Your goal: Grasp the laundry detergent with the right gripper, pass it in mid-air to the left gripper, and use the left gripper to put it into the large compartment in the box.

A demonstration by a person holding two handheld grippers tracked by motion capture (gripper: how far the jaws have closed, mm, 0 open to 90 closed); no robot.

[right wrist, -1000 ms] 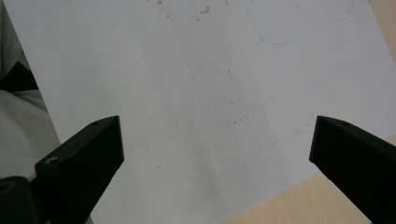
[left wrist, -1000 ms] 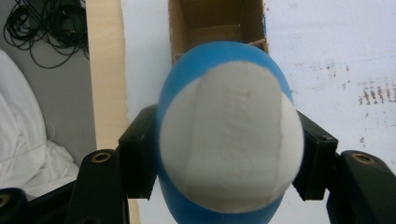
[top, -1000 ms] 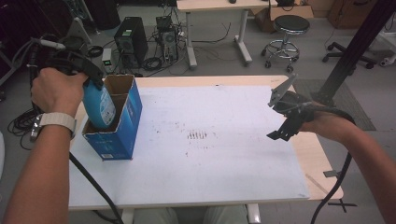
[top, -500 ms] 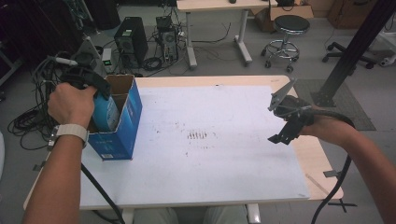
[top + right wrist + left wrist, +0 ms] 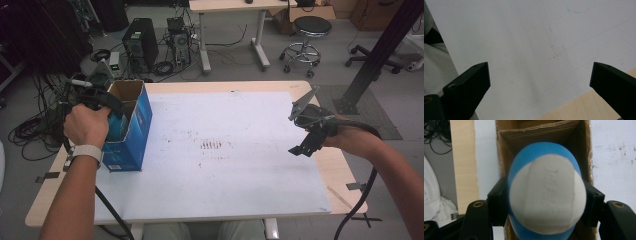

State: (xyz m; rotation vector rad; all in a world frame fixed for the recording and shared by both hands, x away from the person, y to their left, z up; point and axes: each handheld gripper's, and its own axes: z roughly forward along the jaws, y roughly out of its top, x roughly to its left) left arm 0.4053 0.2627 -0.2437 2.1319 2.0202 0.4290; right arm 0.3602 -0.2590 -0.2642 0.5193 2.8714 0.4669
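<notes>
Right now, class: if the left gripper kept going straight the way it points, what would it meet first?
The left gripper, shut on the blue-and-white ball, points down into the open cardboard box. It would probably meet the box's inside bottom first, though the ball hides the depth.

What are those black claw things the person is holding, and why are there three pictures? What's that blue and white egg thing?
A person holds a grabbing tool in each hand. Each tool has two black jaws that squeeze shut like tongs. One picture comes from a camera up high, looking down at the table. The other two come from small cameras riding on the tools, looking along their jaws. The left gripper is squeezing a blue and white ball and holds it in the open top of a blue box of brown cardboard. The right gripper is open and holds nothing; it hovers over the white sheet covering the table.
</notes>
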